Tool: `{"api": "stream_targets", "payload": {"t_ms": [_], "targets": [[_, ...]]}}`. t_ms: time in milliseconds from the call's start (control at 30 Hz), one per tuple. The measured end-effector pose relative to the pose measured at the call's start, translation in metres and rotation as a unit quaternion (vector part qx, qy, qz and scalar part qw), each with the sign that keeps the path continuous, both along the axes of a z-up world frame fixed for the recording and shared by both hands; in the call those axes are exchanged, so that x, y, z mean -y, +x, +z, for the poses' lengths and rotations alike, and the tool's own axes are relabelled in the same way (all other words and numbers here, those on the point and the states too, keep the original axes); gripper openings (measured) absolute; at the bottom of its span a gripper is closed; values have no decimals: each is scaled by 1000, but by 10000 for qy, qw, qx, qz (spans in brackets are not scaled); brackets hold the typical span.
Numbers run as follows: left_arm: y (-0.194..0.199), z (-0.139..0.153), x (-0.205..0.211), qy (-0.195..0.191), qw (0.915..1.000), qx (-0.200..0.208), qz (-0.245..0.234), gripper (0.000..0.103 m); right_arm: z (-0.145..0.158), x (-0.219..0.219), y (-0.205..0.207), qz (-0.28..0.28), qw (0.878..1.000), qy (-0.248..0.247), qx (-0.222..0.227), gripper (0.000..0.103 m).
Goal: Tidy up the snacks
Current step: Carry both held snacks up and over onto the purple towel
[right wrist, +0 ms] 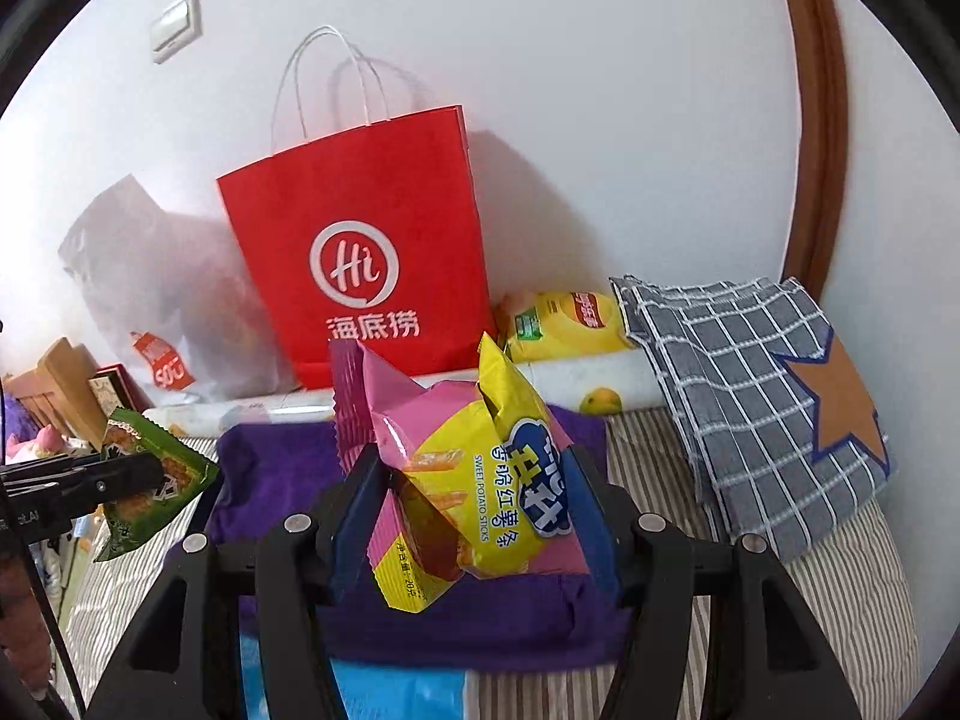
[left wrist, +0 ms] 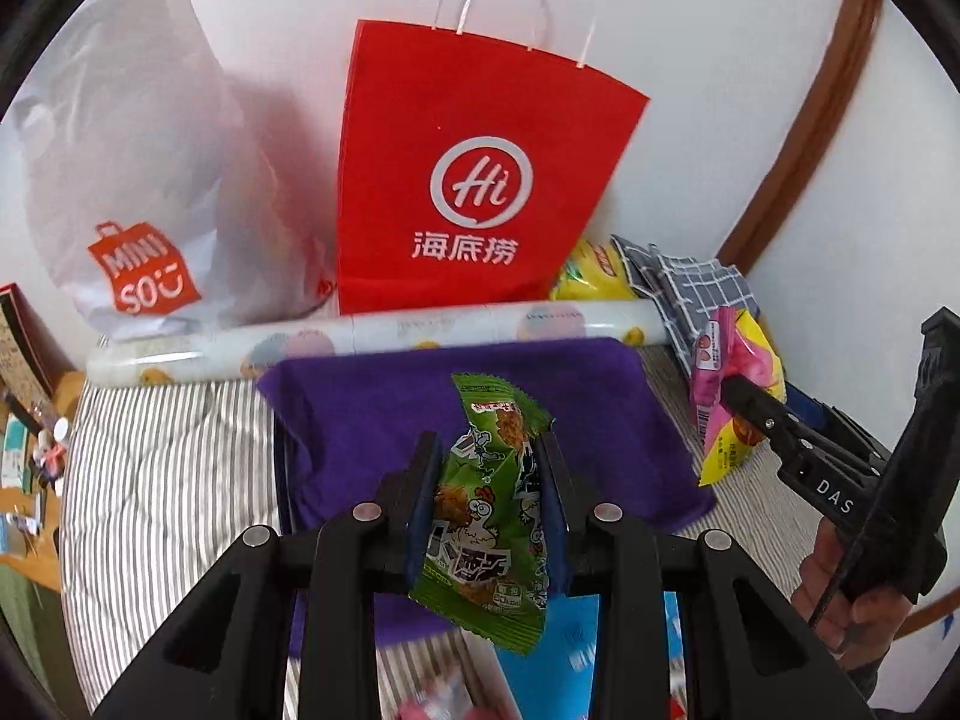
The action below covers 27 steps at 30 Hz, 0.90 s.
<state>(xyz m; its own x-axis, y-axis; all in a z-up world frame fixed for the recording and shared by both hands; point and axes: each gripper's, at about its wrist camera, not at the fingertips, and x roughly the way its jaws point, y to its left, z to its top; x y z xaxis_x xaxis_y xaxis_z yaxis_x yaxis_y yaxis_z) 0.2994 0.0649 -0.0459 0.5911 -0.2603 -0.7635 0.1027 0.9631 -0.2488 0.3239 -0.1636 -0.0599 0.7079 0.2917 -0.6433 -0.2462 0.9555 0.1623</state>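
left tool (left wrist: pixel 489 450) clenched on green snack packet (left wrist: pixel 489 504) | right tool (right wrist: pixel 474 468) grasping pink-yellow sweet potato sticks (right wrist: pixel 480 474) | red paper bag (left wrist: pixel 480 180) upright at 12 o'clock, left hand nearer

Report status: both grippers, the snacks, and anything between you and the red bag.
Left gripper shut on green snack packet. Right gripper shut on pink-and-yellow snack packet. Both over purple cloth. Red bag upright ahead; patterned roll lies before it.

Green chicken-print snack packet (left wrist: pixel 489 504), pink-and-yellow snack packet (right wrist: pixel 474 480), red paper bag (left wrist: pixel 480 180) far back, purple cloth (left wrist: pixel 372 420), grey-and-white striped sheet (left wrist: pixel 168 480).
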Motion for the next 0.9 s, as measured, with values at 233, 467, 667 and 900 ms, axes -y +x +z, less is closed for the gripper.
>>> {"api": "stream_targets", "payload": {"t_ms": [233, 467, 667, 900], "targets": [[38, -23, -12, 86, 9998, -112, 111, 31, -20, -6, 42, 18, 9999, -80, -118, 57], [59, -61, -19, 130, 9989, -431, 142, 31, -65, -9, 64, 105, 9979, -140, -621, 57], [66, -83, -22, 230, 9968, -736, 229, 31, -79, -13, 69, 127, 9966, -285, -759, 57], [71, -97, -22, 285, 9946, -963, 263, 31, -76, -21, 66, 249, 9967, -378, -671, 57]]}}
